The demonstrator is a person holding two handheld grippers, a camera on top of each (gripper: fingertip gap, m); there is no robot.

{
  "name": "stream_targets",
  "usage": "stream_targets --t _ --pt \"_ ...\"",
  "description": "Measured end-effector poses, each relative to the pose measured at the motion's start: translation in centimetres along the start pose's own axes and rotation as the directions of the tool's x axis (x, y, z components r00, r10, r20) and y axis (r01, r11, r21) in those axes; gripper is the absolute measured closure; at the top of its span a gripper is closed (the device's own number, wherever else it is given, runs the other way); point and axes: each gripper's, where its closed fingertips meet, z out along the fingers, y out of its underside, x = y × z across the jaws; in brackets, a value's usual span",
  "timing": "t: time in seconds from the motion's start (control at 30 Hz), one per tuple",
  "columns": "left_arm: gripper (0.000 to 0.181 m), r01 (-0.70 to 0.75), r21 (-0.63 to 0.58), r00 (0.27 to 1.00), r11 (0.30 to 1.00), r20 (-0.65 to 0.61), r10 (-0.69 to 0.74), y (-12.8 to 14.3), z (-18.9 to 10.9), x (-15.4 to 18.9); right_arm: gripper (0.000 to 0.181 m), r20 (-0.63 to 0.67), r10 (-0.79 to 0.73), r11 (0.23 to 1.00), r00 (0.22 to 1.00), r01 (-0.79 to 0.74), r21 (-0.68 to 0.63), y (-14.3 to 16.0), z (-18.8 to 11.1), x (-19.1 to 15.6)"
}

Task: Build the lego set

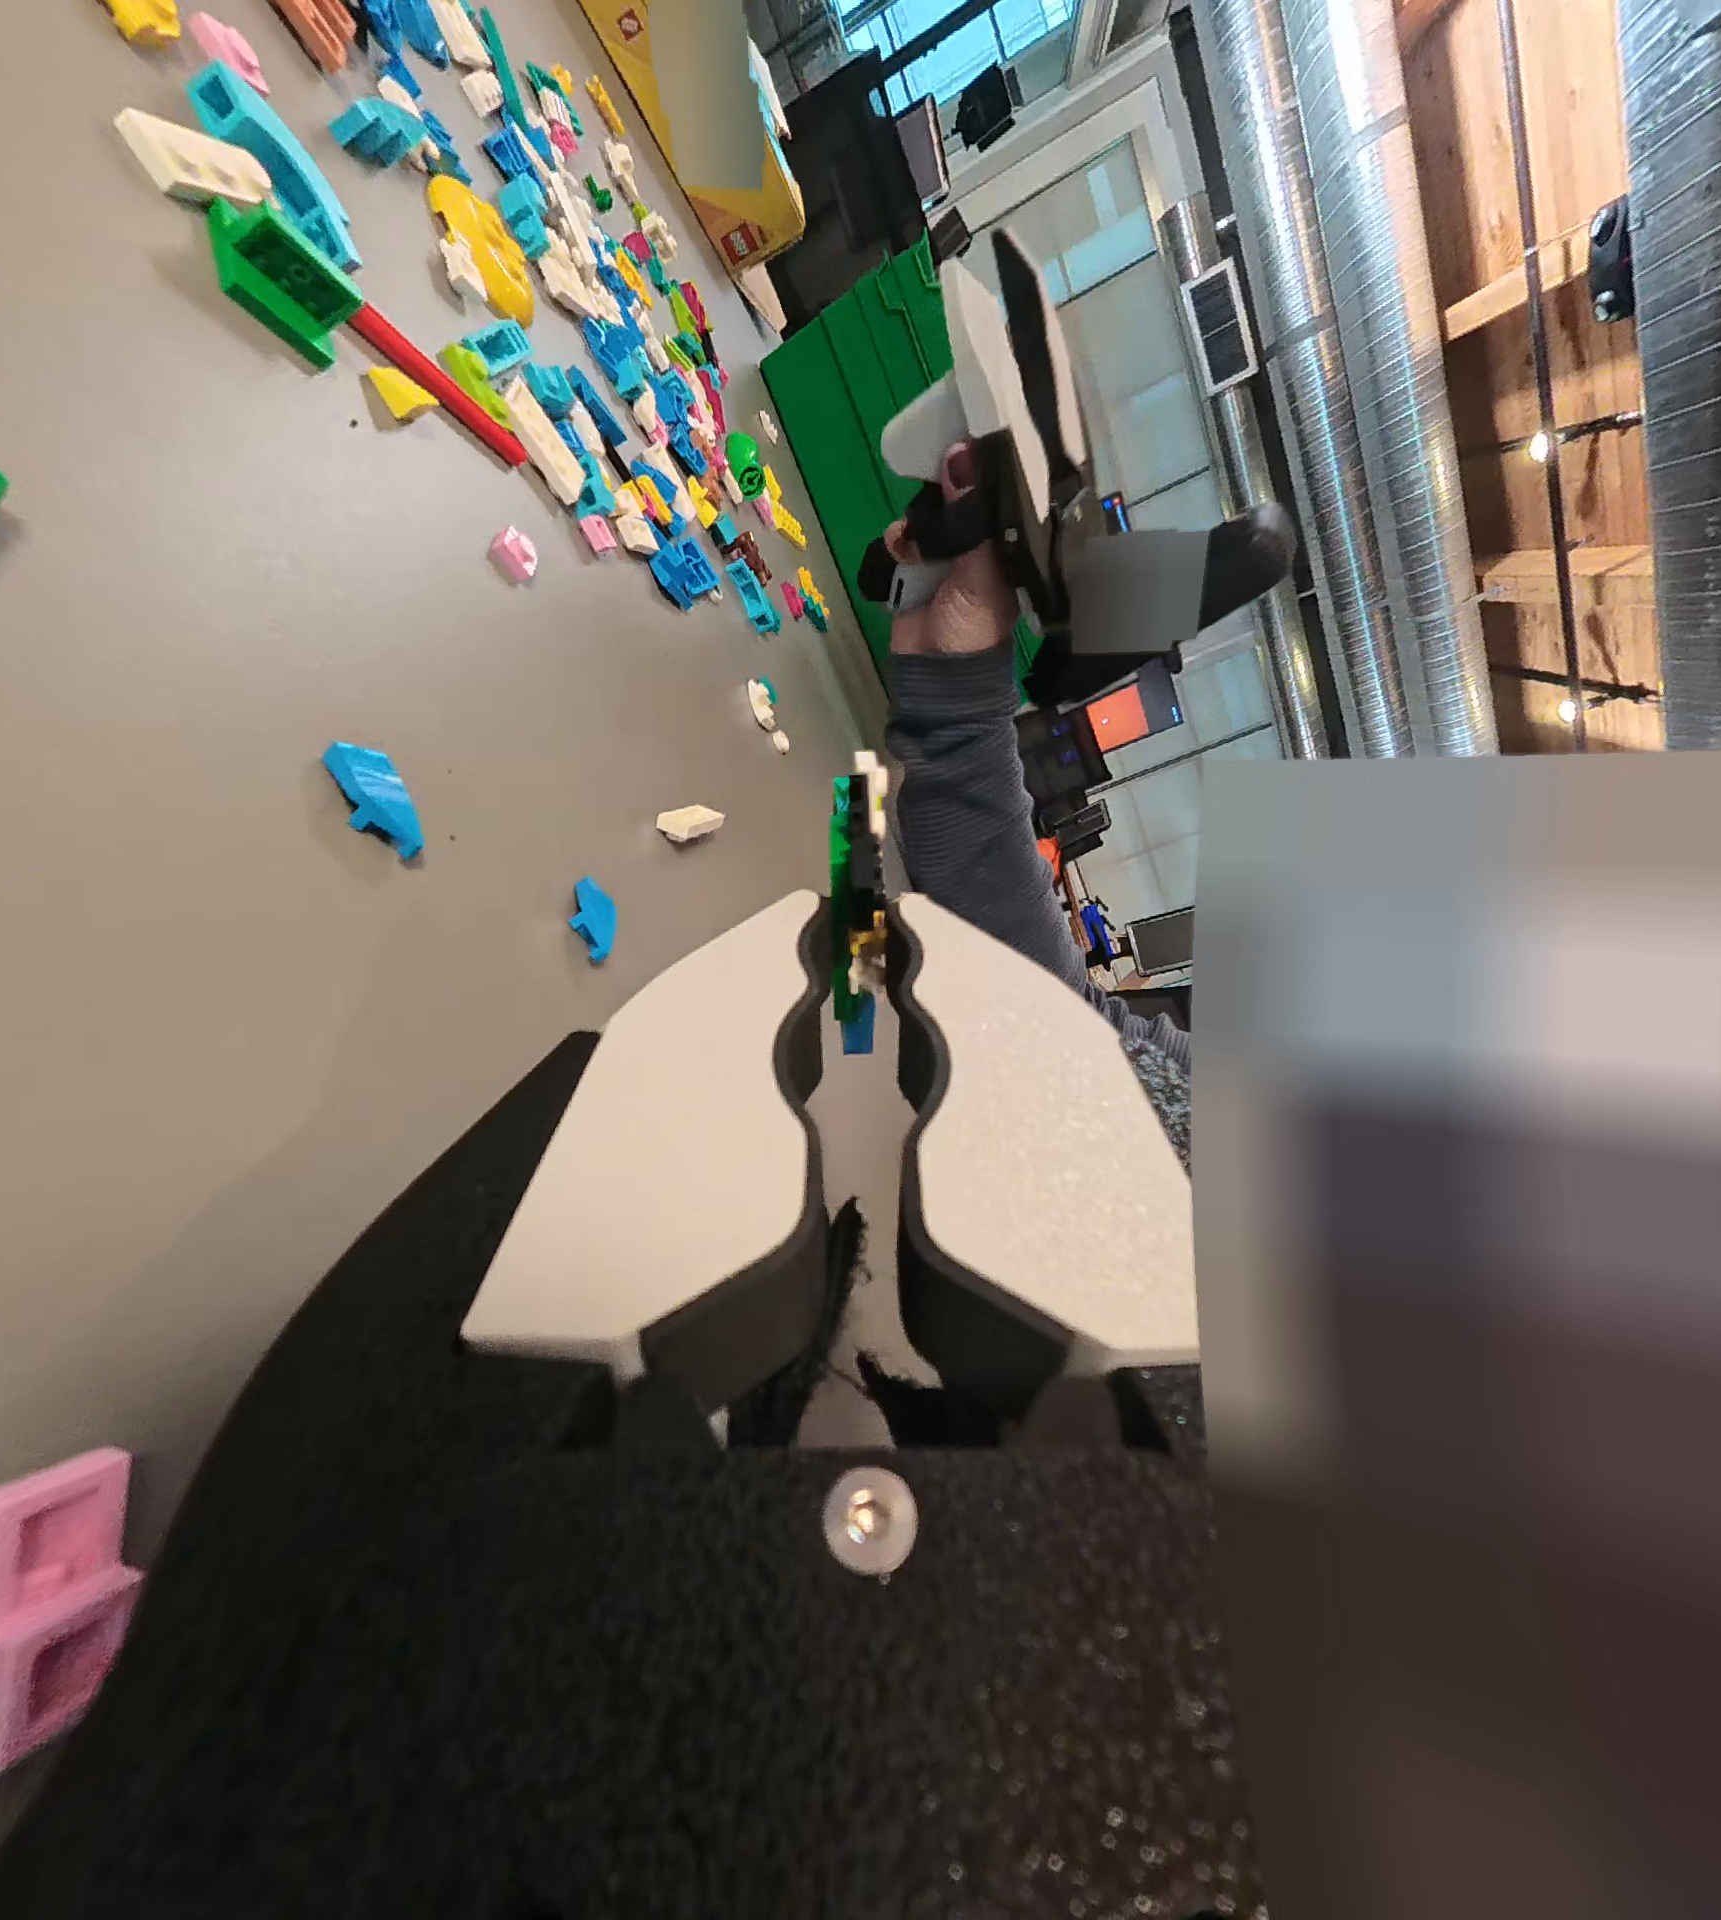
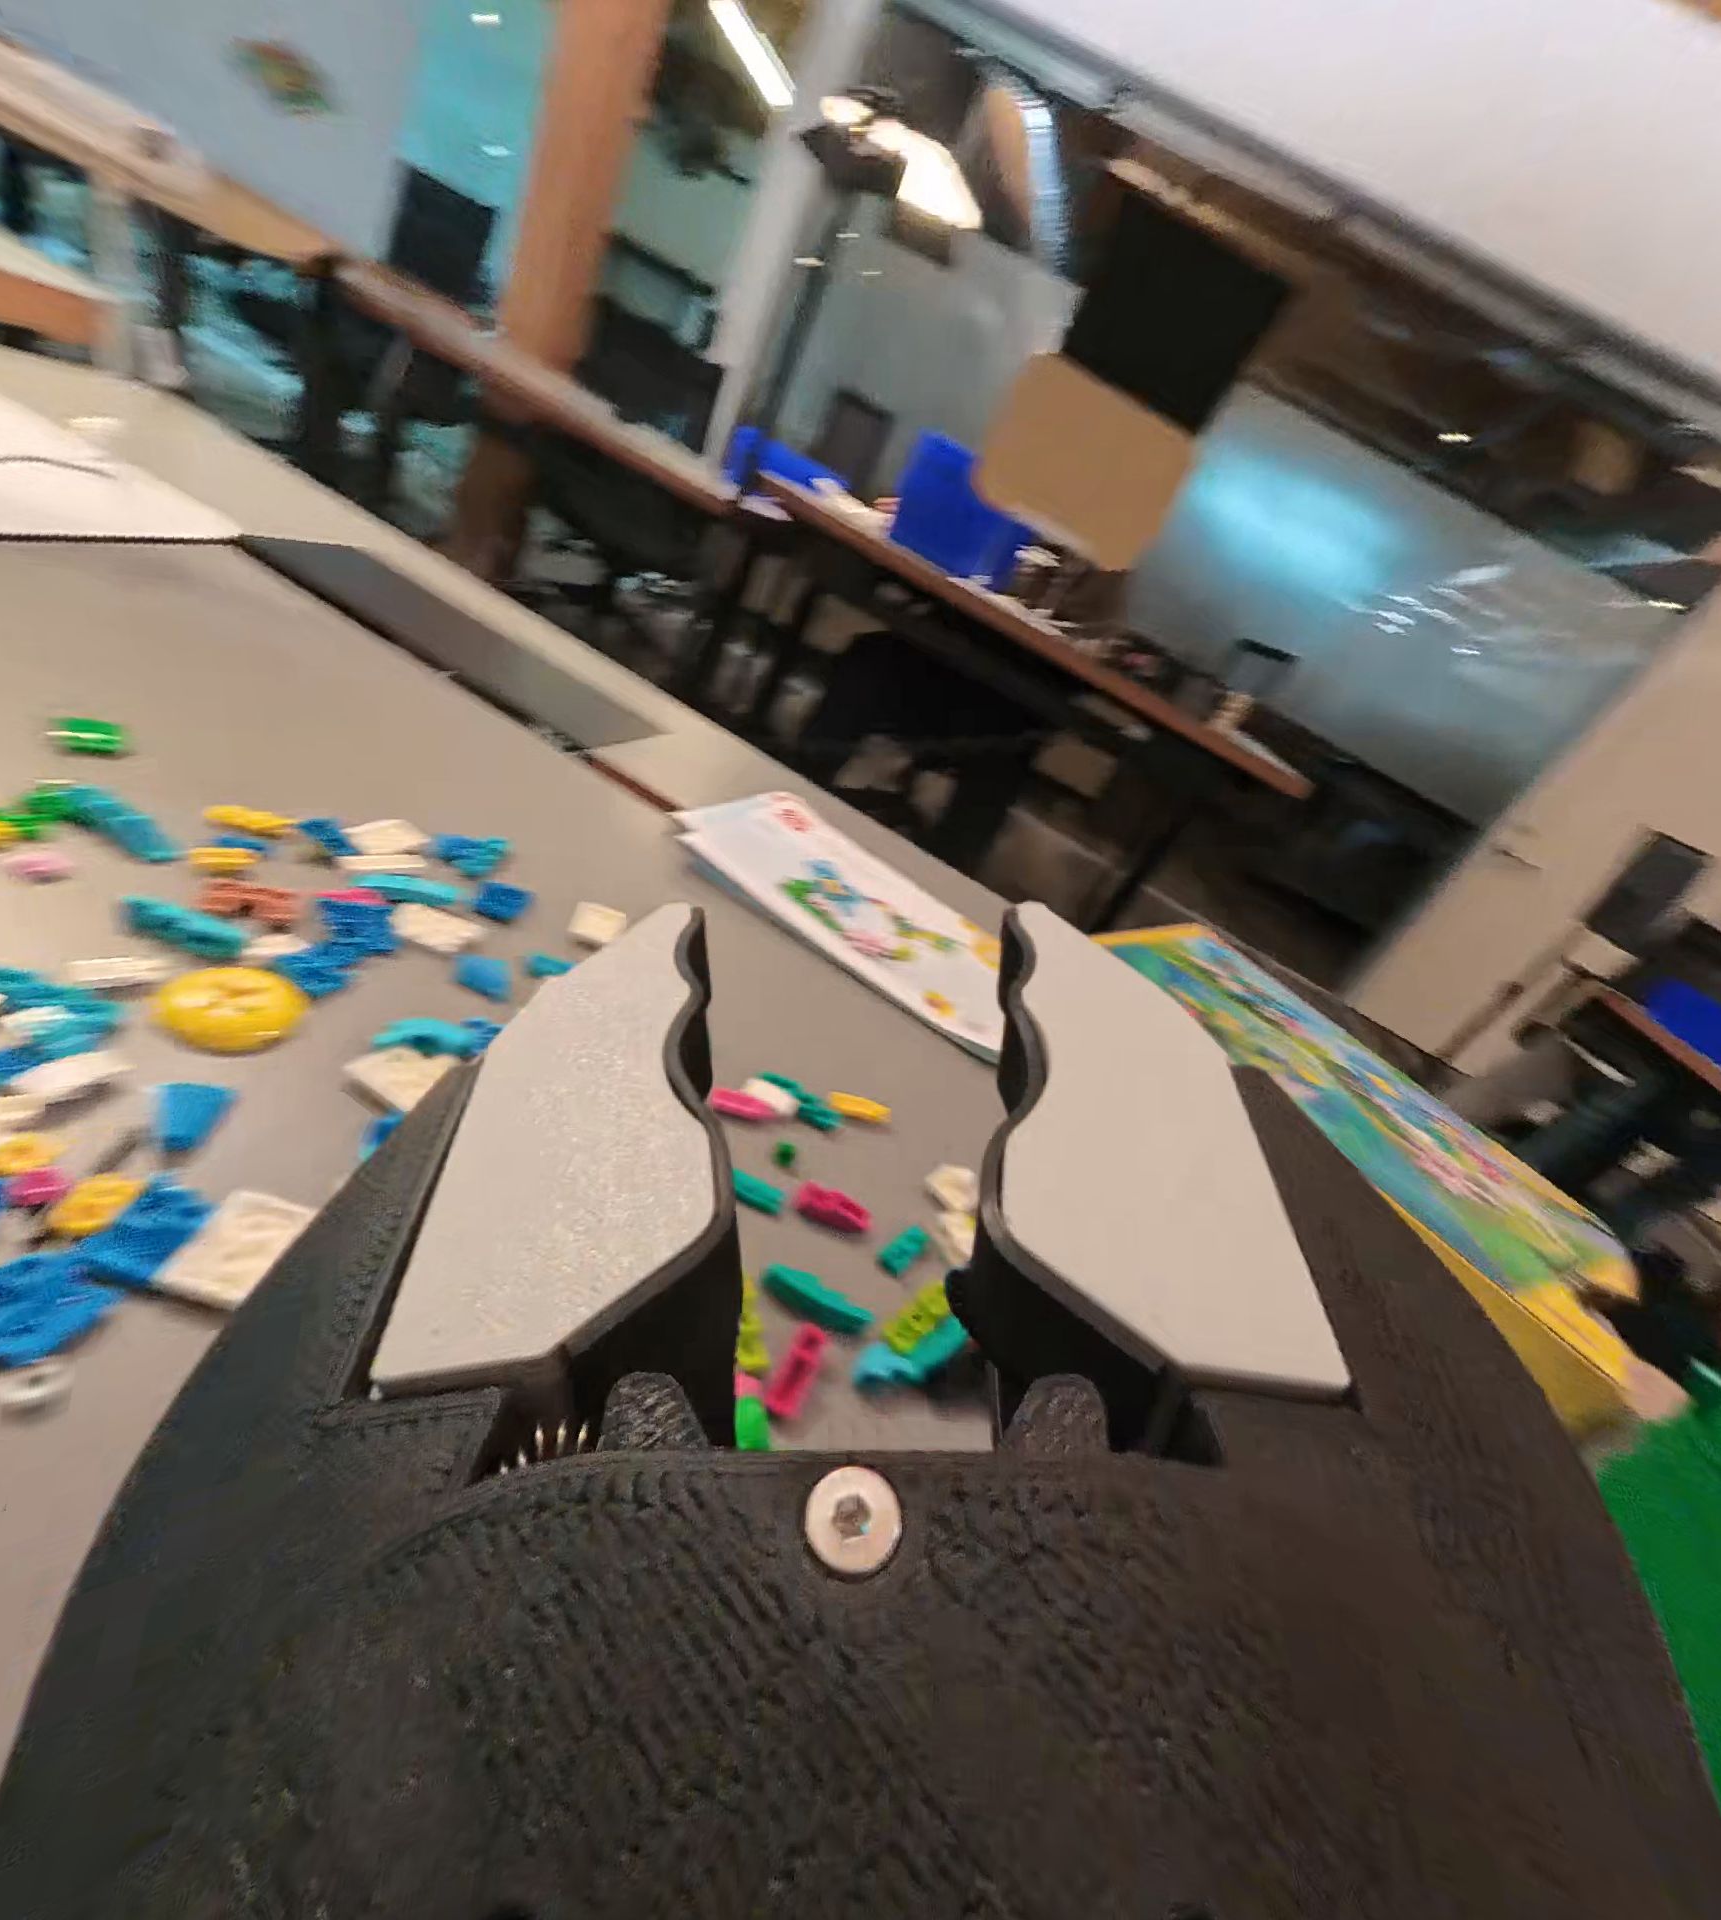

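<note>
Left wrist view: left tool is sitting centre frame, jaws clamping a small partial lego assembly — thin green plate edge-on with black, white, yellow and blue bits stacked on it. It's hanging above the grey worktop, not touching it. Right tool is showing upper centre in a person's hand, raised well clear of the worktop, carrying nothing that I can see. Loose brick pile is spreading across upper left; red rod and green brick are lying beside it. Two blue pieces are lying near the assembly, a pink piece is sitting at lower left. Yellow set box is at the top edge.

Right wrist view: blurry, tool moving. Right tool is gaping wide, nothing between the fingers. It's pointing over small teal and pink pieces at centre, with the yellow round piece and blue/white scatter at left. Instruction booklet and set box are lying right of centre.

Step, as I read it: mid-build, fetching the next brick. Next move is needing the right tool to come down onto one piece, pinch it, then mate it to the held assembly. Pieces are lying packed close, so neighbours are likely getting in the way.
</note>
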Motion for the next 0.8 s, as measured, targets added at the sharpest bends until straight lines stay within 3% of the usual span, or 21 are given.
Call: stream_targets --t 0.2,0.3,0.43,0.6,0.7,0.8 --pt "0.173 -0.003 -0.006 1.0 1.0 0.01 0.003 0.1 0.1 -0.1 0.146 -0.168 -0.03 0.999 0.985 0.037 0.039 2.2 -0.5 2.3" --pt "0.173 -0.001 -0.002 1.0 1.0 0.011 0.001 0.1 0.0 -0.2 0.153 -0.153 -0.114 0.993 0.982 0.118 0.016 2.6 -0.2 1.2" --pt "0.173 0.007 0.0 1.0 1.0 0.01 -0.007 0.0 0.0 -0.2 0.159 -0.019 -0.099 0.994 0.995 0.098 -0.051 3.0 0.5 -0.9" --pt "0.173 0.022 0.017 1.0 1.0 0.003 -0.022 -0.2 -0.1 -0.3 0.158 0.264 0.075 0.977 0.962 -0.018 -0.212 2.7 2.2 -4.6" --pt "0.173 0.024 0.018 1.0 1.0 -0.019 -0.024 -0.2 -0.2 0.0 0.164 0.478 0.109 0.939 0.872 0.067 -0.337 3.0 3.8 -6.9" --pt "0.173 0.05 0.031 0.997 0.998 -0.056 -0.049 -0.4 -0.4 0.2 0.162 0.628 0.278 0.884 0.727 0.063 -0.464 2.1 5.7 -9.3"
